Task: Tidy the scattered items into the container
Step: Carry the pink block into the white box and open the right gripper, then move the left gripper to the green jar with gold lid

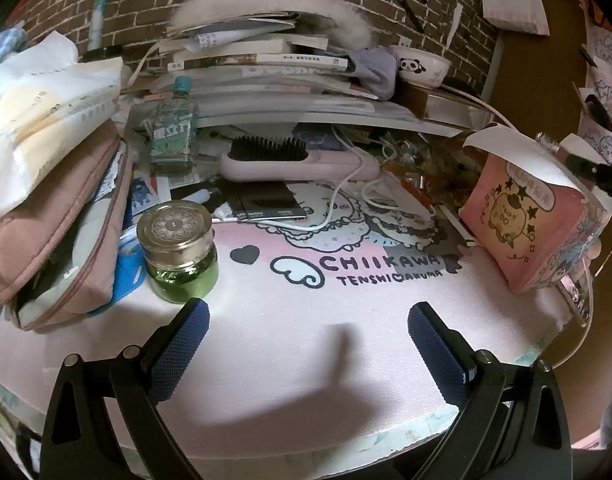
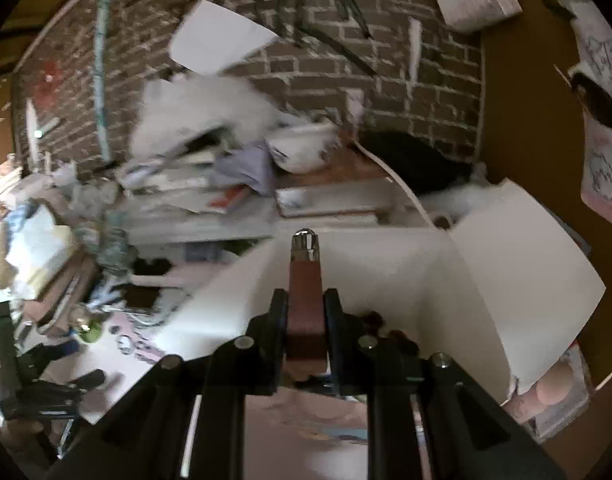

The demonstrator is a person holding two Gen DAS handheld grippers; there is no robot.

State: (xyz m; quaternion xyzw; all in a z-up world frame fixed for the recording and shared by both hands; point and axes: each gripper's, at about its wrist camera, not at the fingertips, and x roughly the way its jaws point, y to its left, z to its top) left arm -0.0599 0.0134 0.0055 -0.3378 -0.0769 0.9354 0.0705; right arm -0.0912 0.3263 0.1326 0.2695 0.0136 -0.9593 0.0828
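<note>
My left gripper (image 1: 308, 322) is open and empty, low over the pink Chiikawa mat (image 1: 346, 312). A green glass jar with a gold lid (image 1: 178, 252) stands just beyond its left finger. A pink cartoon box (image 1: 538, 224) with open white flaps stands at the mat's right edge. My right gripper (image 2: 306, 300) is shut on a reddish-brown tube with a silver cap (image 2: 305, 276), held upright above the box's open white flaps (image 2: 506, 276). That tube's silver tip and the right gripper also show at the right edge of the left wrist view (image 1: 562, 148).
A pink hairbrush with a white cable (image 1: 298, 160) lies behind the mat, next to a teal bottle (image 1: 174, 128). A pink pouch (image 1: 62, 240) and papers pile up at the left. Stacked books and a panda bowl (image 1: 420, 66) stand against the brick wall.
</note>
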